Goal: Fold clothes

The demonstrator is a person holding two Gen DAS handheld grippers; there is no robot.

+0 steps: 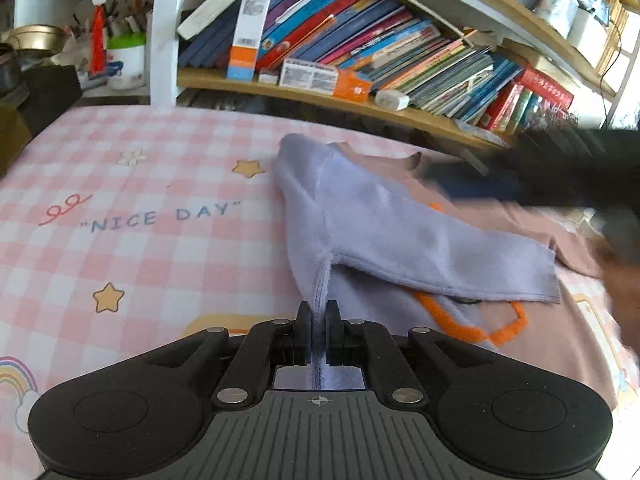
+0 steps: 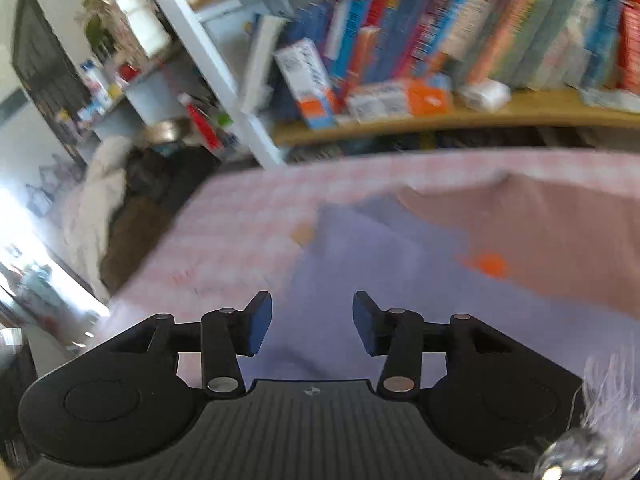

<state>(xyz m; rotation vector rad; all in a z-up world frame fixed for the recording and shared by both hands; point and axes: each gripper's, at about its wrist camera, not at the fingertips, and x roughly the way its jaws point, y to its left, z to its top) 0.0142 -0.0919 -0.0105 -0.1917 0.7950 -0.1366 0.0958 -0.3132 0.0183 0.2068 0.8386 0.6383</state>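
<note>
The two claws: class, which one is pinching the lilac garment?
The left claw: its fingers are shut on a seam of the lilac garment. The right claw stands open above the cloth, gripping nothing.

Lavender garment [image 1: 400,232] folded over, inside-out

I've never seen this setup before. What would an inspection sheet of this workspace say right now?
Surface: pink checked sheet printed with stars and "NICE DAY".
Job's things: lilac garment with orange trim, partly folded over; pinkish garment under it.
Clutter: nothing seen on the sheet.
Grippers: left gripper shut on the lilac garment's seam; right gripper open above it, nothing between its fingers.
Cables: nothing seen.
Surroundings: bookshelf crowded with books behind.
</note>
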